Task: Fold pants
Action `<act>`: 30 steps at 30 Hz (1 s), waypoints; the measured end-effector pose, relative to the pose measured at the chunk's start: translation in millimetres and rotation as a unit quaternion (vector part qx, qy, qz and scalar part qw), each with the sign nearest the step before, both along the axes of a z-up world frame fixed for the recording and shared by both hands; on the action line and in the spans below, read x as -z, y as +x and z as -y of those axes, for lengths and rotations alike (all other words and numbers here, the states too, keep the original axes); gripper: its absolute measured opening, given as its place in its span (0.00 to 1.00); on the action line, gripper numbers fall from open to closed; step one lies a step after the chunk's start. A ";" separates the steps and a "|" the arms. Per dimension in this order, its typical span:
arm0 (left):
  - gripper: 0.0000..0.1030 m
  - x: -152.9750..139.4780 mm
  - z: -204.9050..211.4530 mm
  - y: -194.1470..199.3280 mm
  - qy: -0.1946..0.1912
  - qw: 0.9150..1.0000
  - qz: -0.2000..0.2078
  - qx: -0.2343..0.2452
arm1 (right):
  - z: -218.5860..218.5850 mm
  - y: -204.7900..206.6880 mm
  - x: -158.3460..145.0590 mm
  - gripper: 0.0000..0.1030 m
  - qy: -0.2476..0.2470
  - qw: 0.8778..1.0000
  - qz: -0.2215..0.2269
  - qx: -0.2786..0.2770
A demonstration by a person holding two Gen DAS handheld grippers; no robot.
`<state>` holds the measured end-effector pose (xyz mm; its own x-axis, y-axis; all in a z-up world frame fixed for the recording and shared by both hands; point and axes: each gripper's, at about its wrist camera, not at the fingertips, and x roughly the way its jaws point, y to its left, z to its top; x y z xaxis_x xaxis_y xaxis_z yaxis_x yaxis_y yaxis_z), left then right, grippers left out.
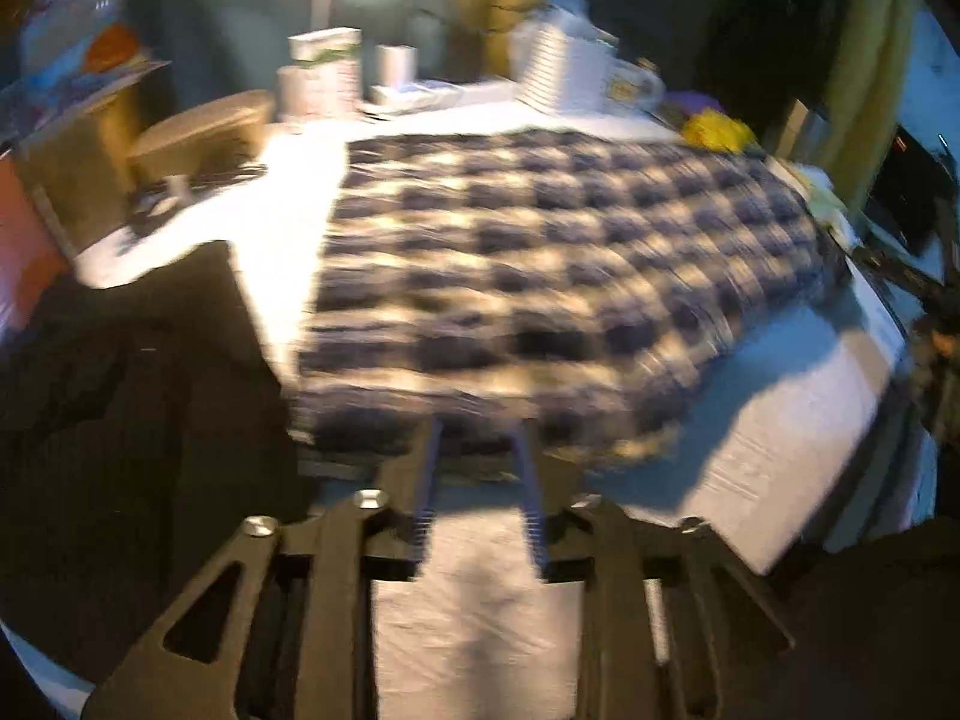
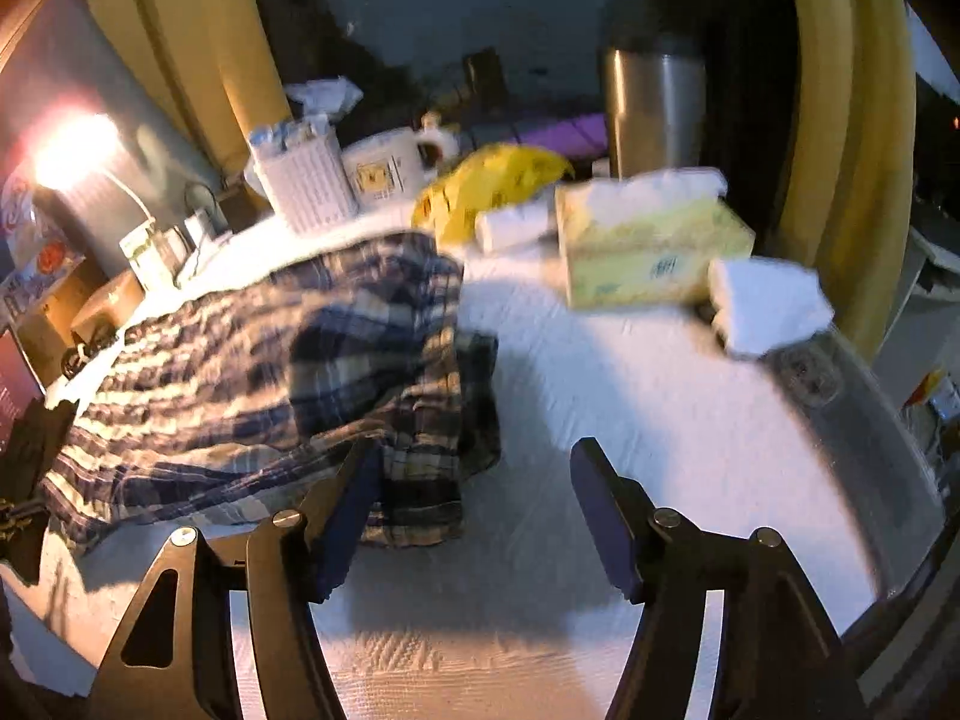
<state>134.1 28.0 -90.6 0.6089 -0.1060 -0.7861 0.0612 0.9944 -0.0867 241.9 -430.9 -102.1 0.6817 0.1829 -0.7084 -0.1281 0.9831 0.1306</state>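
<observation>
The plaid blue-and-cream pants [image 1: 540,276] lie spread on the white-covered table [image 1: 798,420]. My left gripper [image 1: 480,438] sits at their near edge with its fingers partly closed around the hem; the view is blurred, so contact is unclear. In the right wrist view the pants [image 2: 270,360] lie bunched at left, with a folded layer on top. My right gripper [image 2: 474,480] is open wide and empty; its left finger [image 2: 354,498] rests by the pants' near right corner, the right finger [image 2: 600,510] over bare cloth.
A tissue box [image 2: 648,246], white tissue packs [image 2: 768,306], a yellow bag [image 2: 486,186], a steel flask [image 2: 654,108], a white mug [image 2: 384,168] and white boxes [image 2: 306,180] crowd the table's far side. A lit lamp [image 2: 72,150] is at left. A dark cloth [image 1: 138,396] lies left of the pants.
</observation>
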 end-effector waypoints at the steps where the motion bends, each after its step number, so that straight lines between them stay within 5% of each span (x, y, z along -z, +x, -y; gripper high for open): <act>1: 0.39 -2.5 -5.9 1.6 0.000 1.000 0.005 -0.009 | 0.5 0.3 -5.3 0.65 -0.009 1.000 0.011 0.005; 10: 0.39 -29.4 -36.1 61.9 0.016 0.999 0.049 -0.006 | 0.1 22.3 -22.4 0.65 -0.006 0.999 0.033 0.011; 24: 0.40 -12.5 -53.1 192.5 0.040 0.998 0.038 0.039 | -36.8 107.9 -14.9 0.65 -0.028 0.998 0.019 -0.048; 28: 0.57 -0.3 -62.0 221.0 0.043 0.998 0.020 0.033 | -45.2 135.1 -5.0 0.65 -0.018 0.998 0.002 -0.061; 30: 0.57 6.2 -67.4 231.5 0.039 0.999 0.013 0.031 | -50.3 146.4 -0.5 0.65 -0.007 0.997 -0.006 -0.072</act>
